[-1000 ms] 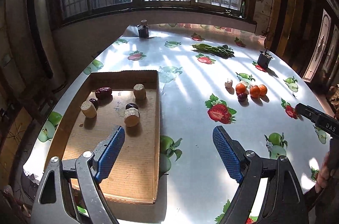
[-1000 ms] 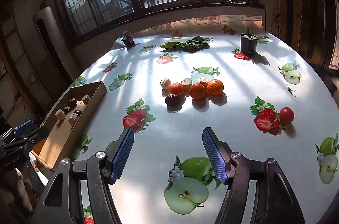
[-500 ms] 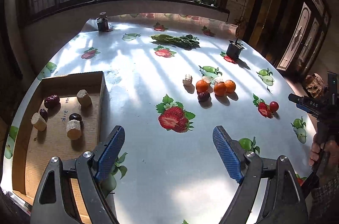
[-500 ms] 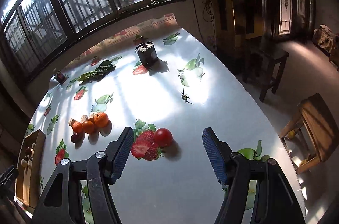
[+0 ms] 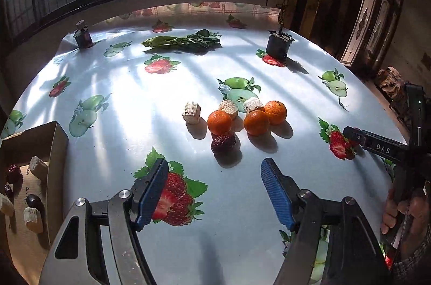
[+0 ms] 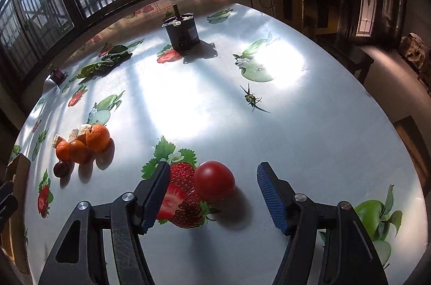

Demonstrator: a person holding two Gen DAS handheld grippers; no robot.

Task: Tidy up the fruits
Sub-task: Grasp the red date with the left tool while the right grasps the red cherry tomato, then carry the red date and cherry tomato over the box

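Three oranges point(image 5: 256, 122), a dark red date point(image 5: 223, 144) and three pale chunks point(image 5: 191, 112) lie together mid-table. My left gripper point(image 5: 214, 186) is open and empty, just short of the date. My right gripper point(image 6: 212, 186) is open, with a red tomato point(image 6: 214, 184) between its fingers, nearer the left one, untouched. The orange cluster point(image 6: 80, 144) shows at the left of the right wrist view. A cardboard tray point(image 5: 58, 150) at the left holds dates and pale chunks.
Leafy greens point(image 5: 183, 41), a small dark jar point(image 5: 83, 37) and a dark can point(image 5: 278, 45) stand at the far side of the table. The right gripper's body point(image 5: 382, 147) shows at the right edge. A small insect-like thing point(image 6: 252, 99) lies beyond the tomato.
My left gripper swung right from the tray toward the orange cluster and moved closer. My right gripper swung right from the cluster to the tomato and closed in on it.
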